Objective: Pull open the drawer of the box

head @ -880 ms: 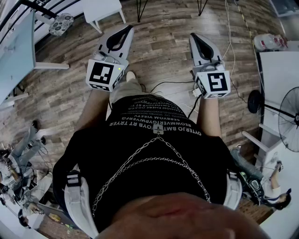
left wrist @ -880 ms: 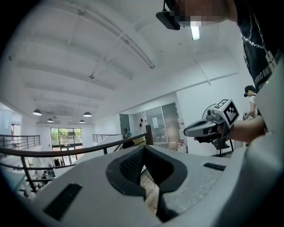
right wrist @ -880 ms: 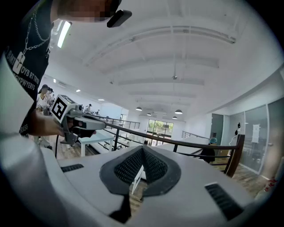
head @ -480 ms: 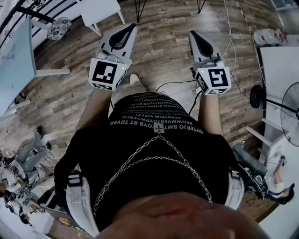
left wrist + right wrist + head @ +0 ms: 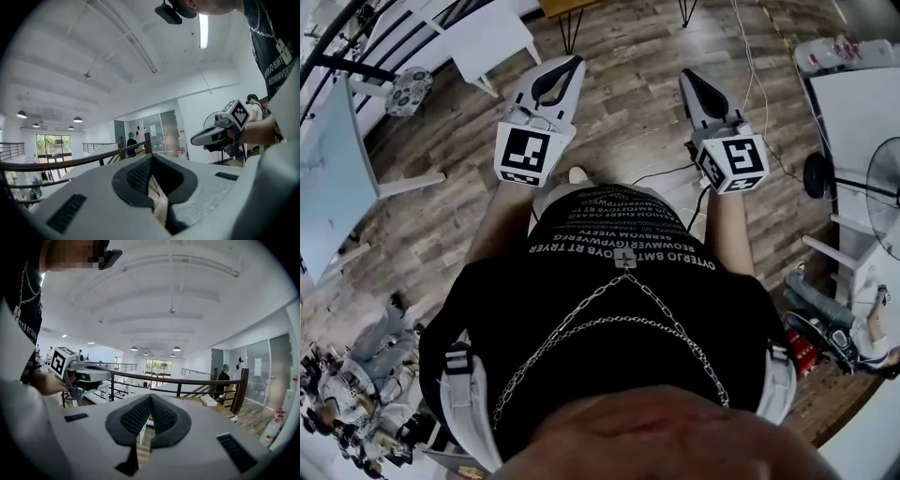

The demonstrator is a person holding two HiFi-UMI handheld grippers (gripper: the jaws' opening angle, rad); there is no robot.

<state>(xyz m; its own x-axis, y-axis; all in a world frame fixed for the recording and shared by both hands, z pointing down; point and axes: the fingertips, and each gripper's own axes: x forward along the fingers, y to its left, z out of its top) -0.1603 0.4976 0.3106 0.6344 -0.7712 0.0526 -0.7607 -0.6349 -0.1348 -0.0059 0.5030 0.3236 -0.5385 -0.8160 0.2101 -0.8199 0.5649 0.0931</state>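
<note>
Drawer of the box: it shows in none of my three views, so I cannot tell where it lies relative to either gripper.

Left gripper (image 5: 574, 64): I hold it out level in front of me. Its jaws are pressed together at the tips with nothing pinched, and only floor shows through the loop behind the tips. Its marker cube (image 5: 525, 155) sits at the rear end, close to my body.

Right gripper (image 5: 687, 77): it is beside the left one and well apart from it, tipped slightly downward. The jaws are pressed together and hold nothing. Its marker cube (image 5: 741, 164) is at the rear end.

Wooden floor (image 5: 628, 122): below both grippers.

White table (image 5: 492, 33): on the floor, ahead and to the left of the left gripper's tips.

Black cable (image 5: 661, 172): on the floor between the two grippers, nearer my body than their tips.

Fan (image 5: 889, 211): well off to the right of the right gripper.

Railing (image 5: 187, 380): ahead of the right gripper, beyond its tips.

Person in a teal cap (image 5: 224, 377): past the railing, ahead and to the right of the right gripper.
</note>
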